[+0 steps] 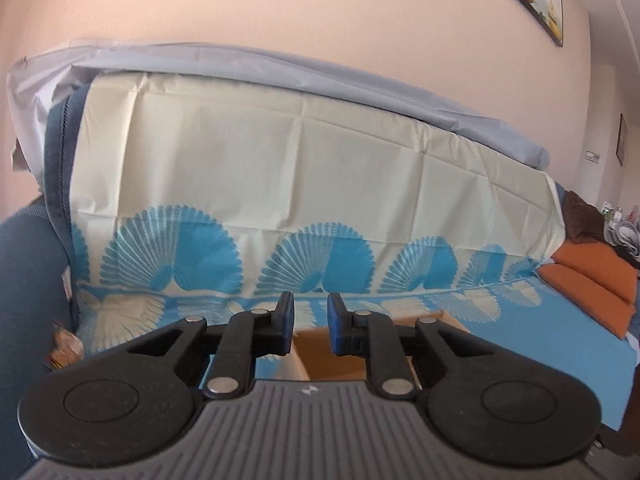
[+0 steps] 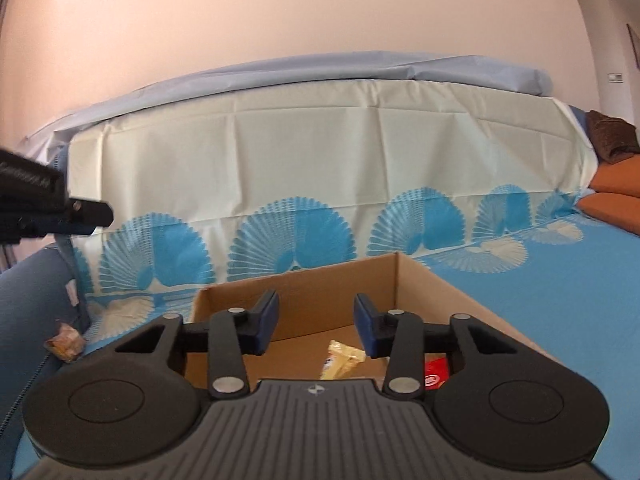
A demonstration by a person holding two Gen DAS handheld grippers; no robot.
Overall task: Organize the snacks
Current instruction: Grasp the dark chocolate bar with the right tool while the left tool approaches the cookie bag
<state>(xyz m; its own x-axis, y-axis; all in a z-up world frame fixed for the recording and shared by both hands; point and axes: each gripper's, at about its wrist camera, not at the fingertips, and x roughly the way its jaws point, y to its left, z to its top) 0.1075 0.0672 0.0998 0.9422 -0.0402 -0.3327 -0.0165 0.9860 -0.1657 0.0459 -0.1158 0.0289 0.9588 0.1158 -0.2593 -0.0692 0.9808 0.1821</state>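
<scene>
Nearest my left wrist camera, the left gripper (image 1: 311, 326) is filling the lower frame, its blue-padded fingers (image 1: 286, 322) standing a narrow gap apart and gripping nothing. Just behind them, low in the centre, I am seeing only a strip of the open brown cardboard box (image 1: 316, 344). Beyond that, the cream and blue fan-patterned cloth (image 1: 280, 184) is spreading across the middle of the frame over a sofa back, with orange cushions (image 1: 592, 280) lying at the right edge and a small crinkled yellow-brown snack packet (image 1: 64, 346) sitting at the lower left.

Through the right wrist camera, the right gripper (image 2: 316, 326) is hanging released over the box (image 2: 320, 292), its pads (image 2: 267, 320) well apart with nothing between them. Inside the box, a yellow snack packet (image 2: 342, 364) is lying at lower centre, and a red packet (image 2: 434, 374) is showing just right of it. The loose snack packet (image 2: 66, 342) is lying at the lower left, outside the box. Part of the left gripper's black body (image 2: 48, 210) is poking in from the left edge.
</scene>
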